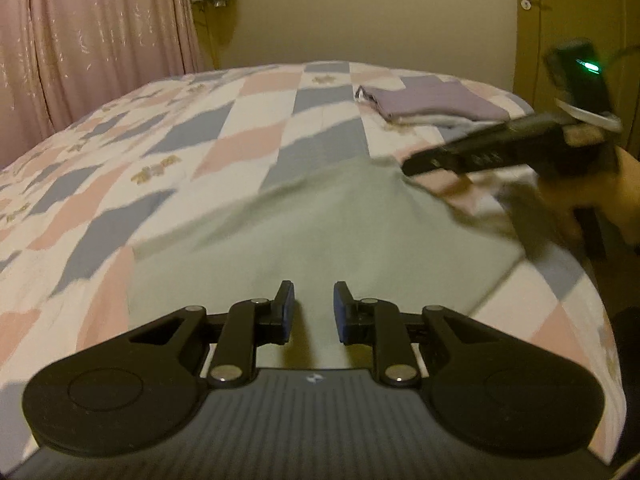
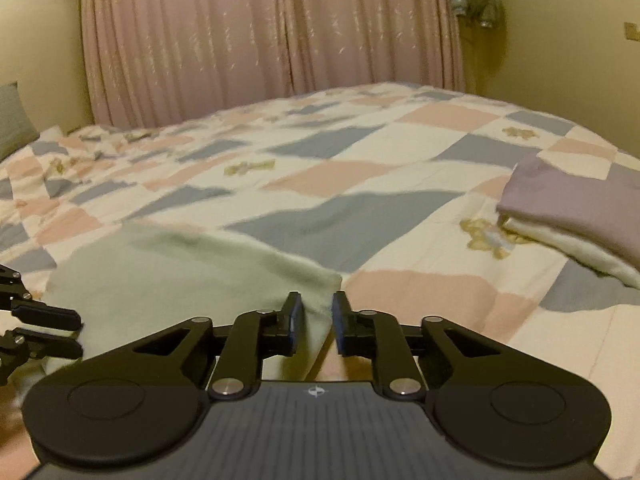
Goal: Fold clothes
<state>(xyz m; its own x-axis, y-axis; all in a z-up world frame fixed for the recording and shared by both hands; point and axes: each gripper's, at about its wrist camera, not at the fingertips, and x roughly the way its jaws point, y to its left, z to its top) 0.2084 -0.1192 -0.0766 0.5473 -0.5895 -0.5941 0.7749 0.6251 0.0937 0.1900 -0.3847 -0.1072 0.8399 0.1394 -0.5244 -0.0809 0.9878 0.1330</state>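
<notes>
Left wrist view: your left tongs (image 1: 314,308) are spread, pinching nothing, poised over the near part of the pale green garment (image 1: 304,236), which lies flat on the checked bed quilt (image 1: 180,160). Your right tongs (image 1: 416,168) reach in from the right, blurred, at the garment's far right corner. A folded purple garment (image 1: 432,102) sits further back.

Right wrist view: your right tongs (image 2: 317,322) stand spread, the green garment's corner (image 2: 316,280) between the pads; I cannot tell whether they touch it. Left tongs (image 2: 76,332) enter at left edge. Folded pile (image 2: 580,208) lies right.
</notes>
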